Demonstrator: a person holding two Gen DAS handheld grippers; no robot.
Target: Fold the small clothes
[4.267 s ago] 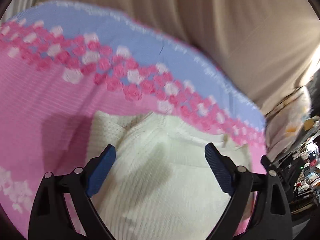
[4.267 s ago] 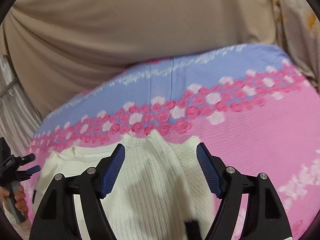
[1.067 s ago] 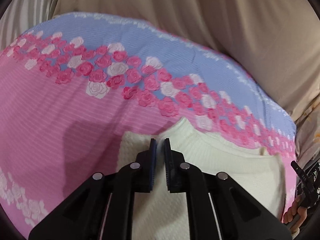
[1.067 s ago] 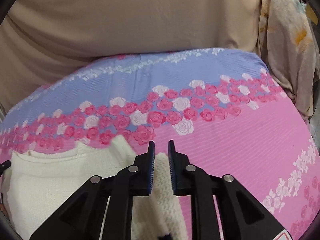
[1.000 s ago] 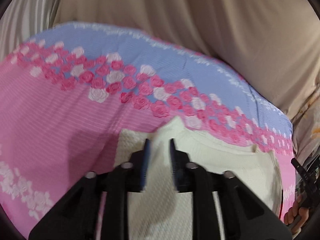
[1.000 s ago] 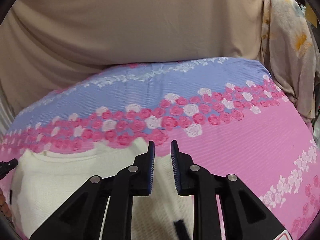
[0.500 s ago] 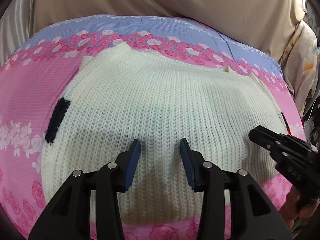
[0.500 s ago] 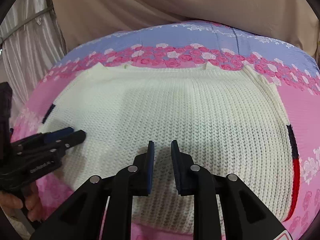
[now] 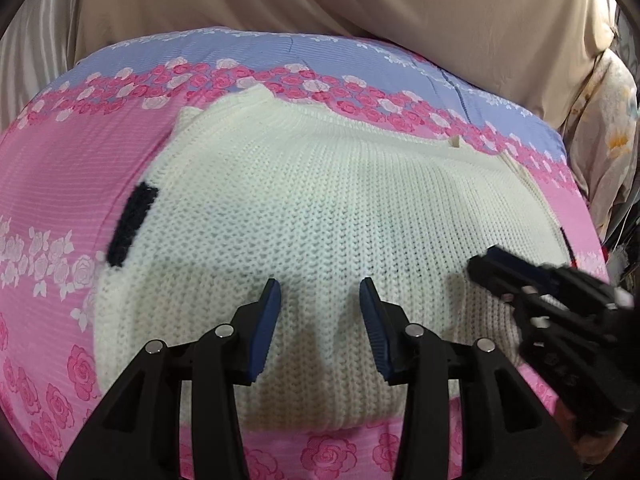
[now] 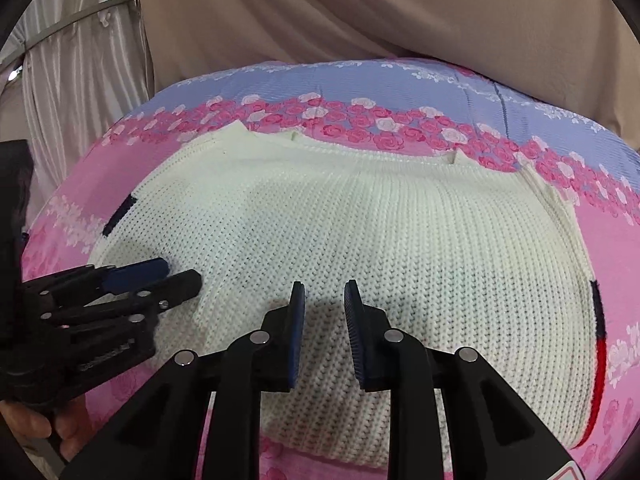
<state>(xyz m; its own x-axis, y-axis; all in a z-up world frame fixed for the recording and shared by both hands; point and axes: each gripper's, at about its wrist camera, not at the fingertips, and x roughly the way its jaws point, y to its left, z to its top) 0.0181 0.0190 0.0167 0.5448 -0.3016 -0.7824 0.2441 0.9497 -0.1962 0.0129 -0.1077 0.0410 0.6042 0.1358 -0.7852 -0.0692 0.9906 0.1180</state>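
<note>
We see the cream knit sweater [image 9: 320, 208] folded flat on the pink rose bedspread [image 9: 52, 168]. Left gripper [image 9: 320, 292] gapes moderately above it; right gripper [image 10: 324, 294] stands narrowly parted, both empty.

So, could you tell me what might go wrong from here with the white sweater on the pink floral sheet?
1. The left tool and right tool both hang open over the sweater; closing there could pinch only the top knit layer and undo the fold.
2. The pink floral sheet lies directly beneath, so a deep grasp might catch it too.
3. The tools sit close together and could collide.
</note>
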